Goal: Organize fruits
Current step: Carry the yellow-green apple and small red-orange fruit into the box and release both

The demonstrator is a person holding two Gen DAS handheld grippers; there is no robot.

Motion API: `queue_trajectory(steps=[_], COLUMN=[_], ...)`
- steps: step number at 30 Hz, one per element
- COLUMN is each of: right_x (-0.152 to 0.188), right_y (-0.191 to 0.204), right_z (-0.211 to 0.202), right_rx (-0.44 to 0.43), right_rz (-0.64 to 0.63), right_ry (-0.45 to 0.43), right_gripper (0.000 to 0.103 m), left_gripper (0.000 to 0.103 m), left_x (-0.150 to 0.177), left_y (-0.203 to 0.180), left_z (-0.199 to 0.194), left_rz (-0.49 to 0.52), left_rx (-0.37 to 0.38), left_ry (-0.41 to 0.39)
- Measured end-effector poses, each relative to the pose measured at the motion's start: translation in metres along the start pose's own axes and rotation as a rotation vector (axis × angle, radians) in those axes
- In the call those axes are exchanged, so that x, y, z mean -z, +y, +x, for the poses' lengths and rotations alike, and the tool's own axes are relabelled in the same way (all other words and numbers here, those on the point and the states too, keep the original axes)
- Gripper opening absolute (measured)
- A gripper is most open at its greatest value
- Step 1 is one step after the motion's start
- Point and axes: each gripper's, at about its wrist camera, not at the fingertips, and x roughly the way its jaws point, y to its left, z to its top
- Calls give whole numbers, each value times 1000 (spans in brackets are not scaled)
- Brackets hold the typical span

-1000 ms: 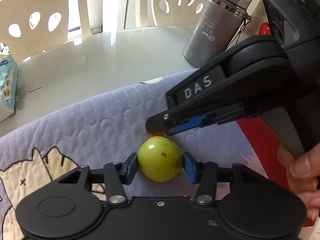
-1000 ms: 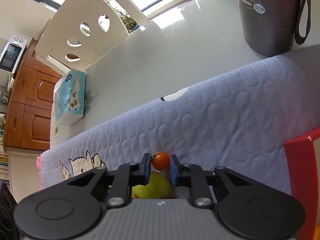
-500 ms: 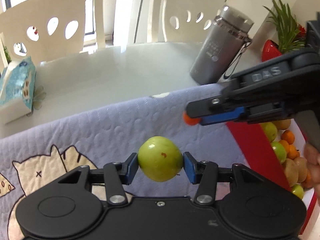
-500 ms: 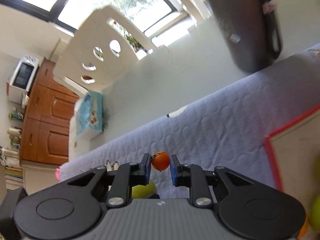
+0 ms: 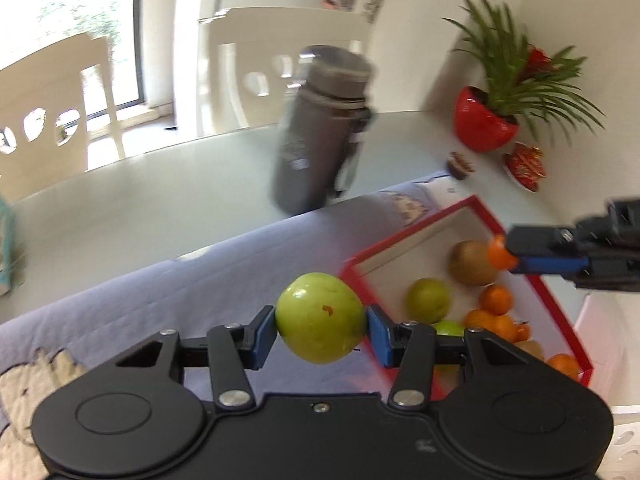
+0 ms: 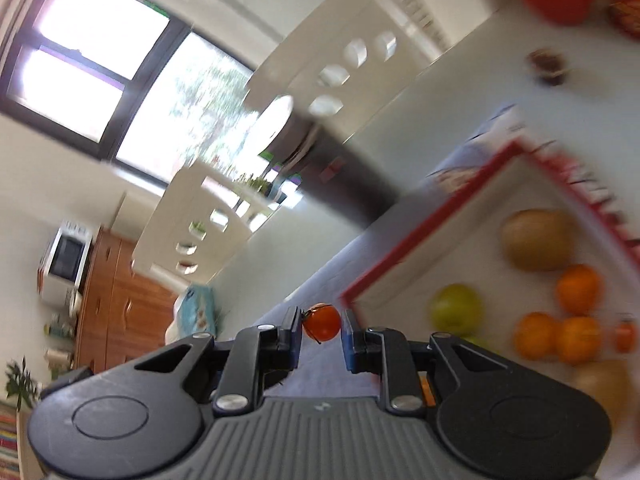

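Fruit is being gathered into a red-rimmed tray (image 5: 404,240) that sits on a purple quilted cloth (image 5: 168,280) spread over a pale table (image 5: 140,200); the tray already holds a brown kiwi (image 5: 470,264), a green fruit (image 5: 428,300) and several oranges (image 5: 496,300), crowded toward its near side. A grey flask (image 5: 320,128) stands on the table just behind the cloth, near the tray's far corner, and a red plant pot (image 5: 484,124) sits farther back. The left gripper (image 5: 322,320) is clamped on a green apple (image 5: 320,318), its blue pads pressed against both sides, held in the air above the cloth just short of the tray's near-left rim. The right gripper (image 6: 321,322) pinches a small orange-red tomato (image 6: 322,322) between closely set fingers; the left camera shows it out over the tray, above the kiwi. Both views are smeared, so the hands appear to be swinging fast. The likely trouble from here is letting go too high or too soon: the apple is round and smooth and could bounce off the piled fruit or the rim and roll across the cloth. The tomato is soft, so a tight squeeze or a hard drop might split it. With both tools heading for the same tray, they could also knock together.
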Motion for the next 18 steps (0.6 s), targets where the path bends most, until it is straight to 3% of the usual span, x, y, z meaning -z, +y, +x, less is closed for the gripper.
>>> queue_trajectory(steps=[4,9,18], right_x=[2,12,38], right_y=[-41,-101,-155], right_z=[-45,-79,-83], right_rx=[65,90,178], right_rz=[32,167,234], right_ry=[-62,-98,-94], right_gripper=[24,24,24], left_gripper=[58,58,58], left_x=[-14,-25,-19], left_y=[-38,-84,-132], left_z=[17,45,99], left_rz=[39,90,144], left_rx=[51,97,114], left_ry=[10,44,136])
